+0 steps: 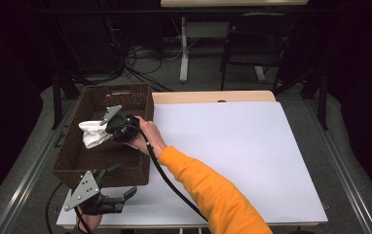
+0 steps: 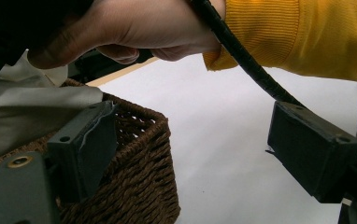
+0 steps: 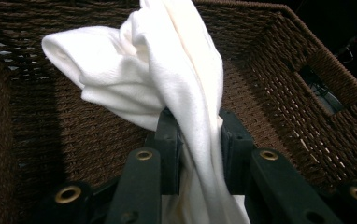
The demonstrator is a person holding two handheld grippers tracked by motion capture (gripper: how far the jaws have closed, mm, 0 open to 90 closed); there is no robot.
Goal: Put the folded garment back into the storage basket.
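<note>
A white cloth hangs bunched over the inside of a brown wicker basket at the table's left side. My right gripper is shut on the cloth, held by a hand with an orange sleeve that reaches in from the right. In the right gripper view the cloth runs down between the closed jaws of my right gripper, above the basket's woven floor. My left gripper is open beside the basket's near corner. In the left gripper view, that gripper holds nothing and its left jaw sits by the basket wall.
The white tabletop stretches right of the basket. A black cable trails from my right gripper along the forearm. Behind the table stand a dark chair, a white table leg and floor cables.
</note>
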